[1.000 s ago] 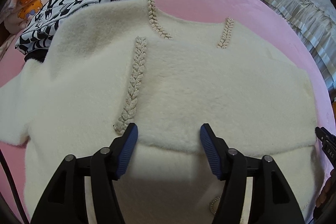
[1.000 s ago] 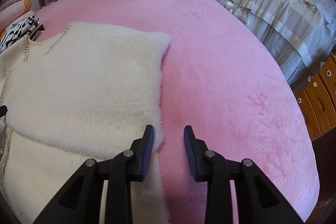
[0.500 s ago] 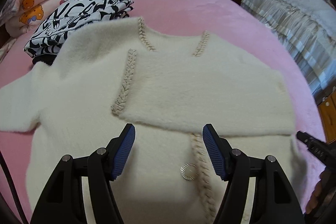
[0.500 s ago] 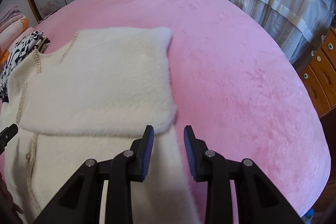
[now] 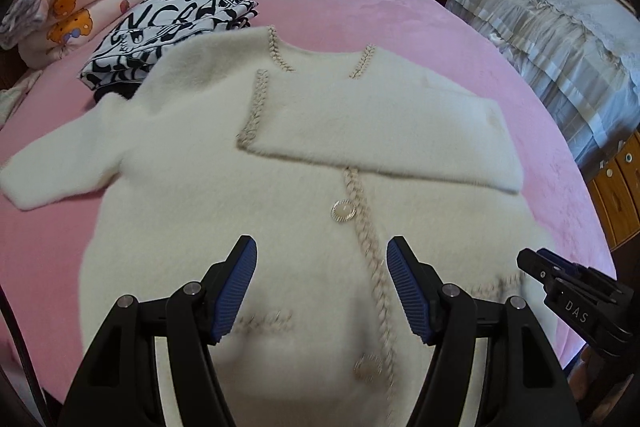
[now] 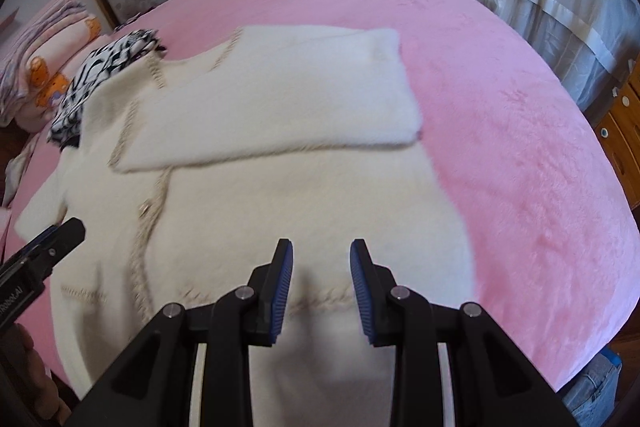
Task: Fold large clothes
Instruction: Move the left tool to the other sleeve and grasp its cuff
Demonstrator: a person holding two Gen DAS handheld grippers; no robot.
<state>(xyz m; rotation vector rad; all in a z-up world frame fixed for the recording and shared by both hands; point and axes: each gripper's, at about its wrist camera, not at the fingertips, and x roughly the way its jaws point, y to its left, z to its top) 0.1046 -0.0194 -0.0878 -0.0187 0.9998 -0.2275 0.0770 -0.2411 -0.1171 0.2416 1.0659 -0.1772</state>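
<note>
Both grippers hang empty above the lower half of the cream cardigan (image 5: 256, 195): my left gripper (image 5: 320, 285) stands spread wide over the braided front placket (image 5: 370, 247), and my right gripper (image 6: 321, 285) is parted more narrowly over the hem side, nothing pinched in either. Beyond them the garment lies flat on the pink bed (image 6: 500, 115). I judge one step done: the right sleeve (image 6: 280, 99) is folded across the chest. The left sleeve (image 5: 60, 163) lies stretched out unfolded, and the body is not yet folded up.
</note>
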